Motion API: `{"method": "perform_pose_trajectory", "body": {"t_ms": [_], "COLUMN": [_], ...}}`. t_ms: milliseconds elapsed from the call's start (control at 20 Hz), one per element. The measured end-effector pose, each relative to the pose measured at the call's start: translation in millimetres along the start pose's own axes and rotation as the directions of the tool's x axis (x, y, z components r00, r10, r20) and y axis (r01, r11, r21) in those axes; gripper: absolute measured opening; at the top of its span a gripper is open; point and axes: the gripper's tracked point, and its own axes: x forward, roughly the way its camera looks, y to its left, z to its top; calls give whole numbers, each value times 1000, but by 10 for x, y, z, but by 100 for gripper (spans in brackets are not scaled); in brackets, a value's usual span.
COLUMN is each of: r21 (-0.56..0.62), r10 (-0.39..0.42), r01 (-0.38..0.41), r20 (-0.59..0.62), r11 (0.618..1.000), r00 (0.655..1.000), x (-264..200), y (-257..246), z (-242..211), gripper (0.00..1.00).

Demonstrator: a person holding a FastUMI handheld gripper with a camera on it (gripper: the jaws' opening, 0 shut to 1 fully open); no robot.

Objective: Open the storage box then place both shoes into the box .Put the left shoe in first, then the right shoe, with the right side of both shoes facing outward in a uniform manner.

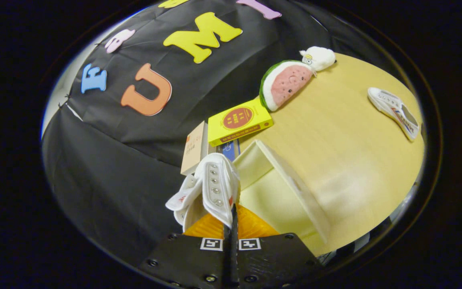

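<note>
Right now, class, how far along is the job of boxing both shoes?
Done: the pale translucent plastic storage box stands open on the wooden table. In hand: the gripper is shut on one white canvas shoe, held beside the box. Left: boxing it, then the second white shoe lying across the table.

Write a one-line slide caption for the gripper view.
Claw shut on a white shoe beside the open storage box; second shoe waits on the table.

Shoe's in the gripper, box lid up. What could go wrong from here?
1. The gripper pinches only a thin edge of the white canvas lace-up shoe; it could slip or swing.
2. The pale translucent plastic storage box has its raised lid just beside the shoe; a bump could shut it.
3. The yellow book crowds the box.
</note>
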Motion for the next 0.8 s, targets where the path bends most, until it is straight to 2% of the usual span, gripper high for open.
{"method": "perform_pose_trajectory", "body": {"t_ms": [250,550,800], "r21": [-10,-77,-50], "r10": [-41,-54,-64], "r01": [41,61,68], "r20": [18,87,82], "r11": [999,995,996], "r00": [999,995,995], "x": [331,361,465], "y": [-120,-221,-301], "z": [-240,-289,-325], "gripper": [0,0,0]}}
